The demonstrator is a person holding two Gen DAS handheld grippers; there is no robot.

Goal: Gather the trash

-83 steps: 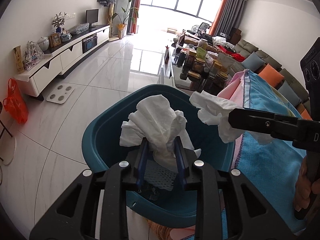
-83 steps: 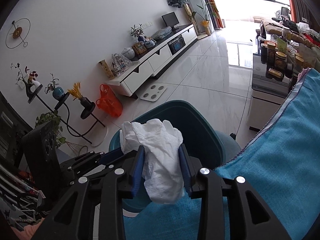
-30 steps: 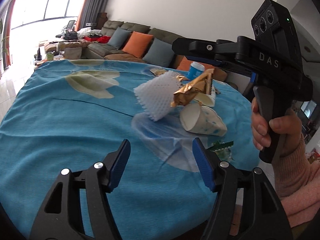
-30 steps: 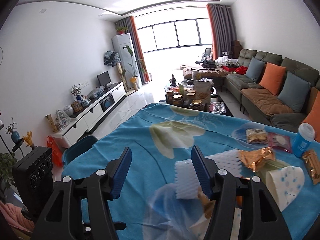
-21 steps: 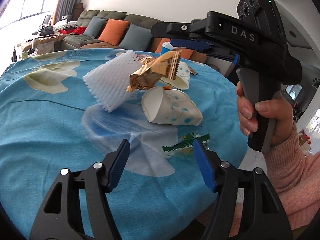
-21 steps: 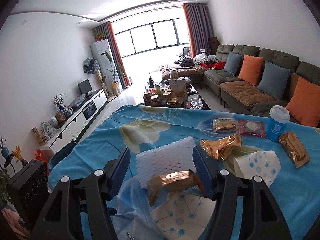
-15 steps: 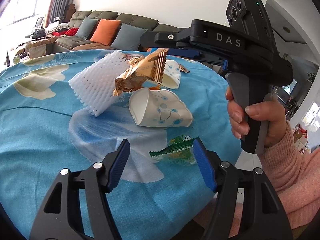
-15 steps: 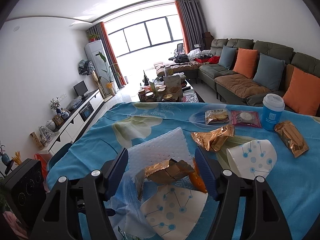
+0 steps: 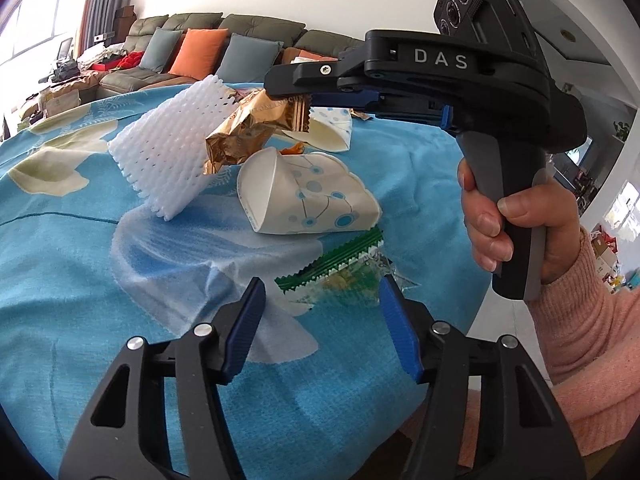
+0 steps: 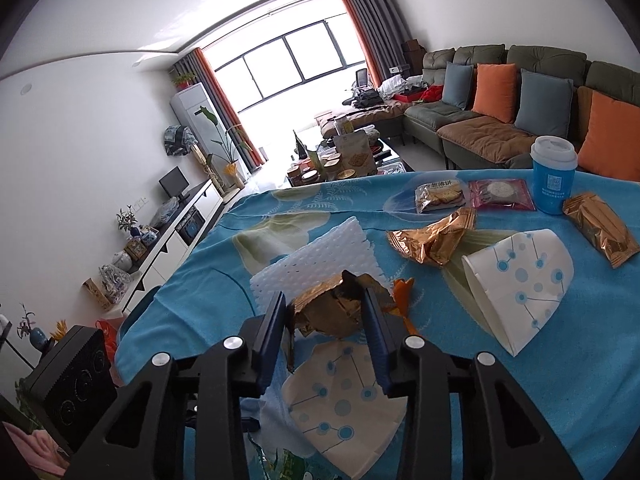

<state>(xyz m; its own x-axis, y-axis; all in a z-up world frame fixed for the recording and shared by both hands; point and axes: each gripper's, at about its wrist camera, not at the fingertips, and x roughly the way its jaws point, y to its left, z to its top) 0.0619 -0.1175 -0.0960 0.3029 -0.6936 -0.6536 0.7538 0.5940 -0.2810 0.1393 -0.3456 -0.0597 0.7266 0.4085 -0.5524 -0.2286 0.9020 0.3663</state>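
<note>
On the blue tablecloth (image 9: 80, 280) lies a clear wrapper with a green zigzag edge (image 9: 340, 276), between the fingers of my left gripper (image 9: 322, 304). Those jaws are closing, and the pads are not pressing on it. My right gripper (image 10: 324, 312) is closing on a crumpled gold wrapper (image 10: 328, 310), its pads against both sides. The left wrist view shows the right gripper (image 9: 296, 96), held in a hand, gripping the gold wrapper (image 9: 248, 128) above the pile. Beside it lie a white foam net (image 9: 168, 152) and a crushed dotted paper cup (image 9: 308, 196).
A second dotted paper cup (image 10: 520, 276), two more gold wrappers (image 10: 432, 240), snack packs (image 10: 440, 196) and a lidded blue cup (image 10: 554, 176) sit farther back on the table. The teal bin's rim (image 10: 138, 308) shows beyond the table's left edge. A sofa stands behind.
Both grippers let go of white tissue at the teal bin and came to the table. The left one sank over the green-edged wrapper; the right one's jaws closed on the gold wrapper.
</note>
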